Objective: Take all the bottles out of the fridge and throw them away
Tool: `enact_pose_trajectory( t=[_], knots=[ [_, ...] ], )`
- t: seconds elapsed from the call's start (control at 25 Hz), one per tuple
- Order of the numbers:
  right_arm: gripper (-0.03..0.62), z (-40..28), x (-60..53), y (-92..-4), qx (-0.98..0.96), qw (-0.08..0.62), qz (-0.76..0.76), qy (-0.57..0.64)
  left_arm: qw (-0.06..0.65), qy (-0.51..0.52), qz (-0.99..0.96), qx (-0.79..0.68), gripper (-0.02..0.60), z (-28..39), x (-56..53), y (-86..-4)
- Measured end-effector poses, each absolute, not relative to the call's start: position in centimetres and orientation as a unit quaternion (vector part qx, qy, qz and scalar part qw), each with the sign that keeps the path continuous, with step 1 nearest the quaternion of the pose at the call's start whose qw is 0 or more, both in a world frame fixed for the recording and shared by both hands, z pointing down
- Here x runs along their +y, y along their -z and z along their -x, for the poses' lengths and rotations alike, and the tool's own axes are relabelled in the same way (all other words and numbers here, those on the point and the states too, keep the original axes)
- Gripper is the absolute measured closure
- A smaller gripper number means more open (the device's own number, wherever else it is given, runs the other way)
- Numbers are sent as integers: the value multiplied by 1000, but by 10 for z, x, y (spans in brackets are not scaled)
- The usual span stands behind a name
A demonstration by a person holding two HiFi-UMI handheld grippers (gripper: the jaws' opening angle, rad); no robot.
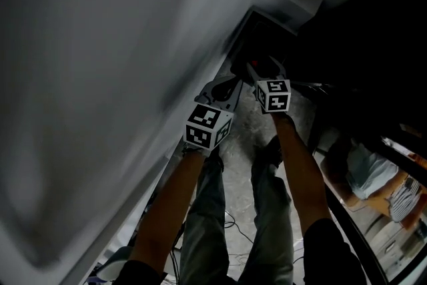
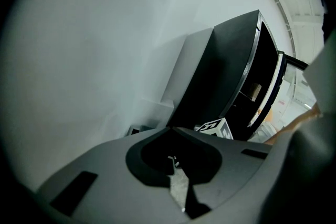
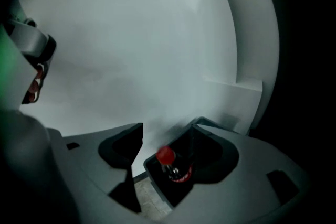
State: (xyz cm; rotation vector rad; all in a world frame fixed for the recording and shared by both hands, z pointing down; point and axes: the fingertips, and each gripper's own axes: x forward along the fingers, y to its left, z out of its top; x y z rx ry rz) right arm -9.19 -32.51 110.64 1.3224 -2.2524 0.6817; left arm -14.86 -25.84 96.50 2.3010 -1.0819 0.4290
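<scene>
All three views are dim and underexposed. Head view: the pale wall [image 1: 100, 77] at left is motion-smeared and featureless; the far right falls to near black. Both gripper views show strong fisheye bending and a black vignette at the edges. Left gripper view: the brightest patch lies right of the dark fridge [image 2: 226, 76]. Right gripper view: the red bottle cap [image 3: 166, 154] is soft; a green cast tints the left edge.

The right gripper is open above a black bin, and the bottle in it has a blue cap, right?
No, the cap is red, not blue. The right gripper view shows the right gripper open above the black bin with the bottle in it.
</scene>
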Motion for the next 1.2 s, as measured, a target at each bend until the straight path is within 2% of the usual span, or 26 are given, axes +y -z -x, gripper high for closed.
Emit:
enact_pose_trajectory(
  t=[0.2,0.28,0.56,0.92,1.2],
  knots=[
    [335,95,-327,-1076,-823,209,-483,-212,283,-148,-858,-403,580,149,-256,-966],
    [371,92,-319,-1059,-824,207,-486,-206,284,-143,-857,-405,580,151,-253,-959],
    [576,57,-281,-965,-802,174,-526,-223,272,-145,-859,-409,580,147,-240,-887],
    [586,36,-244,-800,-779,121,-555,-266,245,-136,-881,-382,580,131,-225,-743],
    [586,18,-220,-653,-773,93,-581,-237,228,-101,-900,-358,580,105,-216,-620]
  ],
)
